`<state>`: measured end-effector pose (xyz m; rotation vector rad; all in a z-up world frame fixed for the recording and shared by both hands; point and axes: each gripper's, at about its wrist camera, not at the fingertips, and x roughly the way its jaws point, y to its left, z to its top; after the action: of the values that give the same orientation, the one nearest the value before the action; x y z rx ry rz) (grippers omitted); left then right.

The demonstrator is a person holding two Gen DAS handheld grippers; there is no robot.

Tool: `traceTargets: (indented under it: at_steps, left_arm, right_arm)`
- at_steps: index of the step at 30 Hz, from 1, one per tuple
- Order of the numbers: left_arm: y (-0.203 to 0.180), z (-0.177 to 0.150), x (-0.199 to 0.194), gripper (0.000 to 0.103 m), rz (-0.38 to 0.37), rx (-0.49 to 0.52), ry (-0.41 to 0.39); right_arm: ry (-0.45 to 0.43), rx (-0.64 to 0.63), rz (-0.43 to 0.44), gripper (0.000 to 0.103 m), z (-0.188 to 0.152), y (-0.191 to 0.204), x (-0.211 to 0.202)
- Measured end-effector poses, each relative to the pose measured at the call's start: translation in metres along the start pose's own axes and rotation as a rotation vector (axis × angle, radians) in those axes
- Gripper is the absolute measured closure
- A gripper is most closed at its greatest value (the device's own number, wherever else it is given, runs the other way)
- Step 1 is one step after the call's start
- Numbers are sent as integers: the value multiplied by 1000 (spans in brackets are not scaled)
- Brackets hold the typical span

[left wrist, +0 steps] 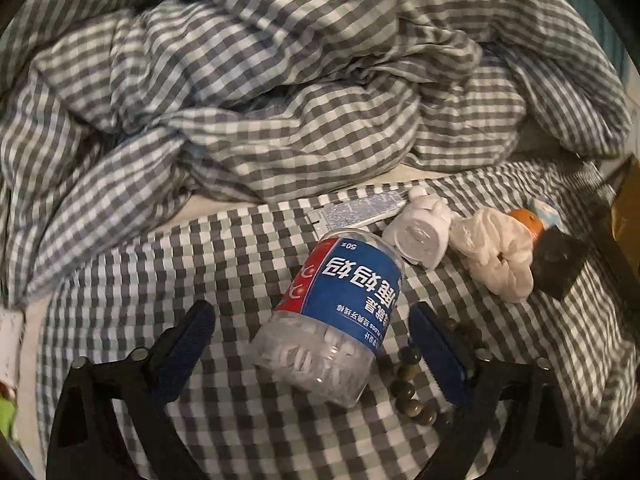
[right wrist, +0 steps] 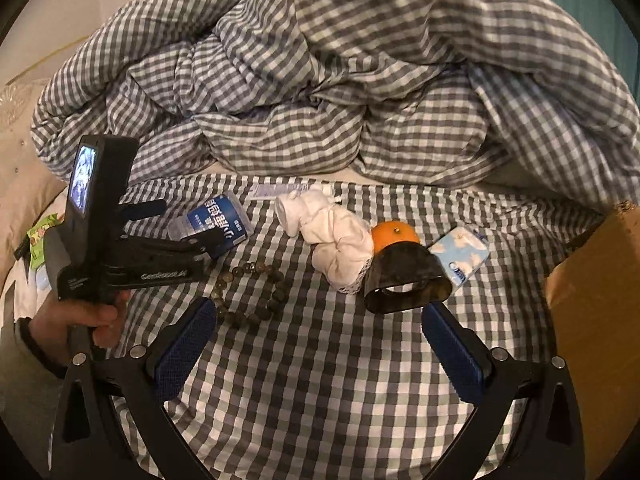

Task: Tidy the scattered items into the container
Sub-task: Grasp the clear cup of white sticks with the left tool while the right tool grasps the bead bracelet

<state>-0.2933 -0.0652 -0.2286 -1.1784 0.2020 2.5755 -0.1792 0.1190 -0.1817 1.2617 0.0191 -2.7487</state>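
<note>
Your left gripper (left wrist: 312,344) is open, straddling the floss-pick jar (left wrist: 330,316) lying on the bed (left wrist: 224,420); the bead bracelet (left wrist: 412,388) touches it, may snag. Right gripper (right wrist: 320,344) open, empty. Round jar may roll; cardboard box (right wrist: 596,300) far right.

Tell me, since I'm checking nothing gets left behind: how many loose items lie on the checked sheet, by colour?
White: 3, figurine, scrunchie, tube
Blue: 2, floss-pick jar, tissue pack
Orange: 1, orange
Dark: 2, bead bracelet, black clip
Total: 8
</note>
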Motion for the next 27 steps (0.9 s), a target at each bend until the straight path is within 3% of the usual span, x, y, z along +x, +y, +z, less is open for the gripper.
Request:
traceTargets:
  at_steps: [3, 6, 11, 14, 17, 27]
  left_arm:
    - [-1, -3, 7, 26, -13, -39, 23]
    - [-7, -7, 3, 30, 13, -31, 13]
    - [-1, -9, -6, 37, -6, -81, 7]
    - [4, -9, -7, 38, -33, -117, 18]
    - [-3, -7, -3, 38, -26, -67, 14]
    - [-8, -4, 21, 32, -27, -54, 30]
  right_arm:
    - [13, -11, 11, 0, -2, 5, 7]
    - [21, -21, 5, 0, -4, 8, 14]
    - [42, -42, 23, 0, -5, 16, 27]
    - [57, -88, 38, 0, -4, 27, 37]
    - [59, -128, 20, 0, -5, 36, 41]
    - [75, -138, 16, 0, -6, 35, 54]
